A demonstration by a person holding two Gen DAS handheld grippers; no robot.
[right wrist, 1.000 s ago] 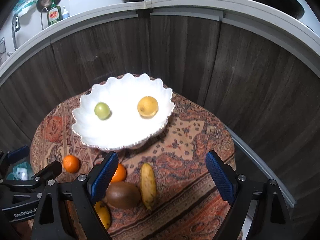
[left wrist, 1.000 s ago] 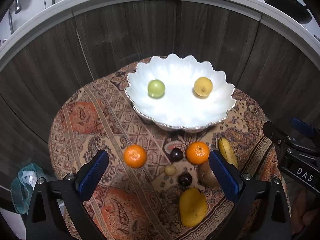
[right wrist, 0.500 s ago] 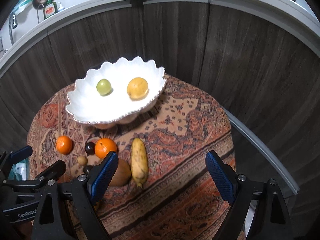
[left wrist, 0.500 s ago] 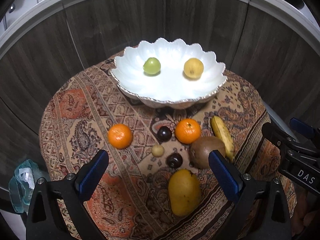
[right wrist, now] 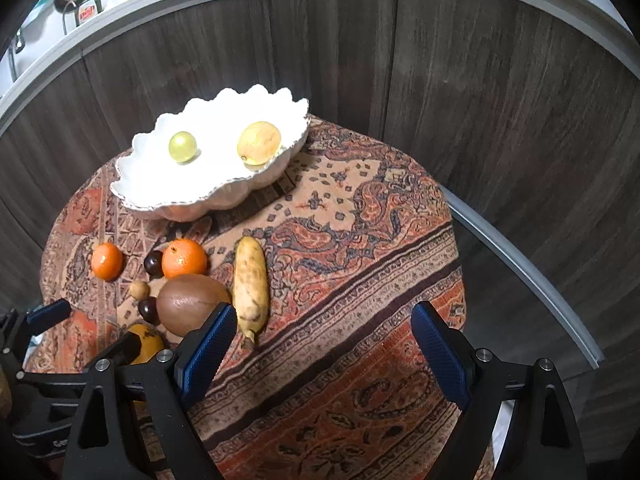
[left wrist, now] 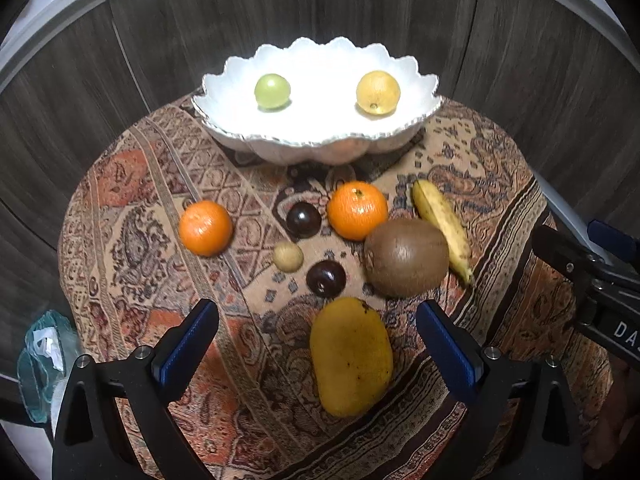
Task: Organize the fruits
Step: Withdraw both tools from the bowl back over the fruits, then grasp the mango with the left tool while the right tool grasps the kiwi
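Observation:
A white scalloped bowl [left wrist: 224,92] [right wrist: 128,184] at the far side of a round, patterned-cloth table holds a green fruit [left wrist: 272,91] [right wrist: 183,147] and a yellow one [left wrist: 378,92] [right wrist: 259,142]. In front of it lie two oranges [left wrist: 205,228] [left wrist: 357,210], two dark plums [left wrist: 303,220] [left wrist: 326,278], a small tan fruit [left wrist: 288,256], a kiwi [left wrist: 406,257] [right wrist: 192,304], a banana [left wrist: 442,226] [right wrist: 250,286] and a mango [left wrist: 351,362]. My left gripper [left wrist: 318,342] hangs open above the mango. My right gripper [right wrist: 320,344] stands open over bare cloth right of the banana.
The tablecloth [right wrist: 360,248] hangs over the table edge on all sides. Dark wood panels [right wrist: 480,100] curve close behind the table. A teal bag [left wrist: 44,356] lies on the floor at the left. Open cloth lies right of the banana.
Both grippers have come down and closer to the table, so the loose fruit looks larger and the bowl has slid up the views. No fruit has moved.

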